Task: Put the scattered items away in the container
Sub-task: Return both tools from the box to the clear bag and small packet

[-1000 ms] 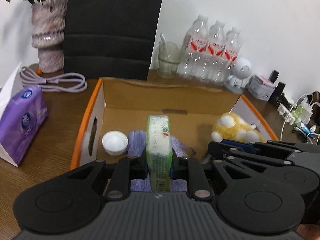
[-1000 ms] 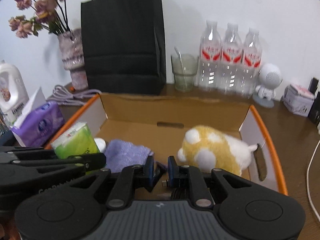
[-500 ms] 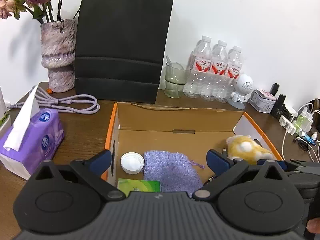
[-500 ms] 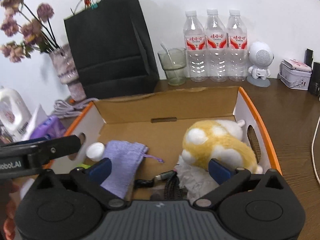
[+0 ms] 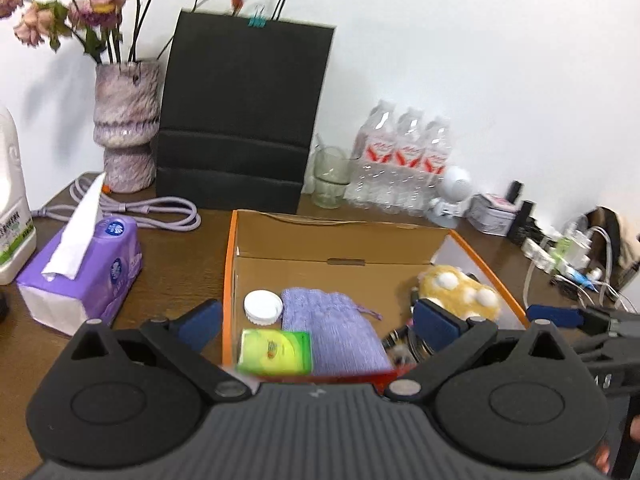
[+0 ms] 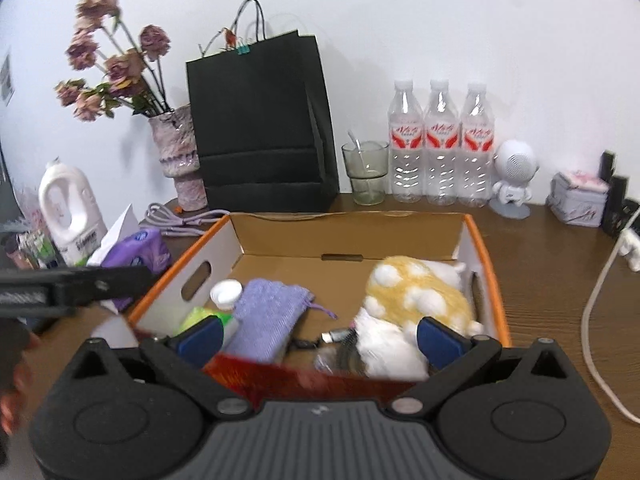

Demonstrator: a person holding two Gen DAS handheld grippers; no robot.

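Observation:
An orange-rimmed cardboard box [image 5: 304,236] [image 6: 476,236] stands on the brown table. Inside lie a green tissue pack [image 5: 276,352] [image 6: 196,318], a white round lid [image 5: 263,307] [image 6: 226,293], a purple knit pouch [image 5: 332,332] [image 6: 270,320], a yellow and white plush toy [image 5: 460,290] [image 6: 416,296] and a coiled cable [image 6: 338,338]. My left gripper [image 5: 318,326] hangs open above the box's near edge, nothing between its fingers. My right gripper [image 6: 320,338] is open too, over the near right part of the box, and empty.
A purple tissue packet [image 5: 84,272] lies left of the box, beside a white jug [image 5: 12,216]. Behind stand a flower vase [image 5: 124,128], a black paper bag [image 5: 240,120], a glass [image 6: 365,172], three water bottles [image 6: 440,144] and a small white figure [image 6: 512,178]. Cables [image 6: 596,320] run at the right.
Both grippers went from shut to wide open and drew back and up from the box. The green tissue pack left the left gripper and now lies flat inside; the cable lies loose by the plush toy.

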